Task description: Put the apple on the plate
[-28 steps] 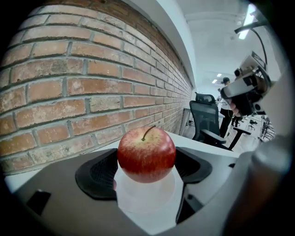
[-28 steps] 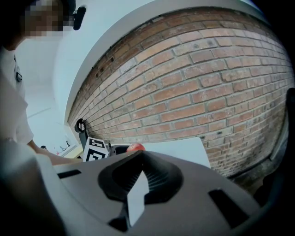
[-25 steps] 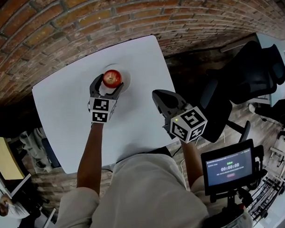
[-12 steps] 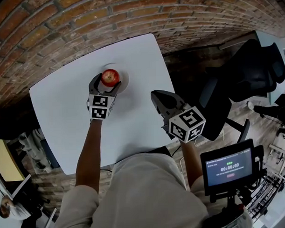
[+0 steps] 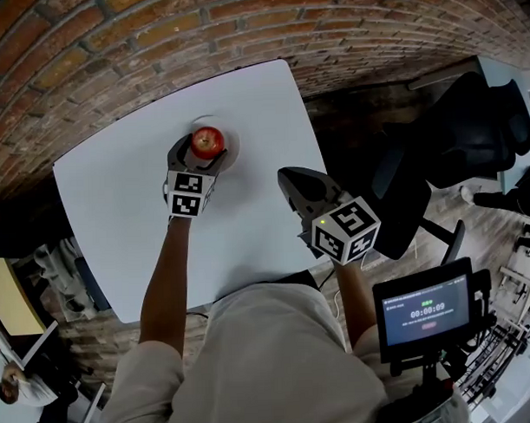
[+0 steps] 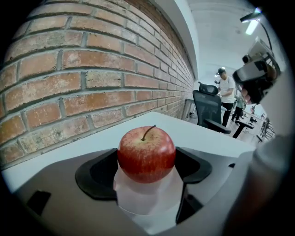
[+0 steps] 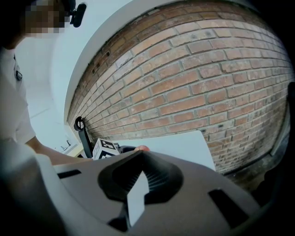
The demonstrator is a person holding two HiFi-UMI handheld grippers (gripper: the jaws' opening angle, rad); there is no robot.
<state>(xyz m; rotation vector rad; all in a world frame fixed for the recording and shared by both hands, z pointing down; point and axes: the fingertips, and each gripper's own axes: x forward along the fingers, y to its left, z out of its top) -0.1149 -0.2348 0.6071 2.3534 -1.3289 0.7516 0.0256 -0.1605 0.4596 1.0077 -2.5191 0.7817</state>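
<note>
A red apple [image 5: 208,141] sits over a small white plate [image 5: 228,134] near the far side of the white table [image 5: 117,203]. My left gripper [image 5: 202,149] reaches in from the near side, and its black pads press on both sides of the apple [image 6: 146,154]. The plate [image 6: 147,198] shows white right beneath the fruit; I cannot tell whether the two touch. My right gripper [image 5: 290,176] hovers shut with nothing in it over the table's right part, well clear of the plate. In the right gripper view its pads [image 7: 156,177] meet at the tips.
A brick wall [image 5: 155,37] runs close behind the table. A black office chair [image 5: 470,130] stands to the right past the table edge. A small screen [image 5: 425,309] sits at the person's right side. People stand far off in the room [image 6: 226,90].
The left gripper and the apple have edged slightly farther onto the plate. The right gripper has barely shifted.
</note>
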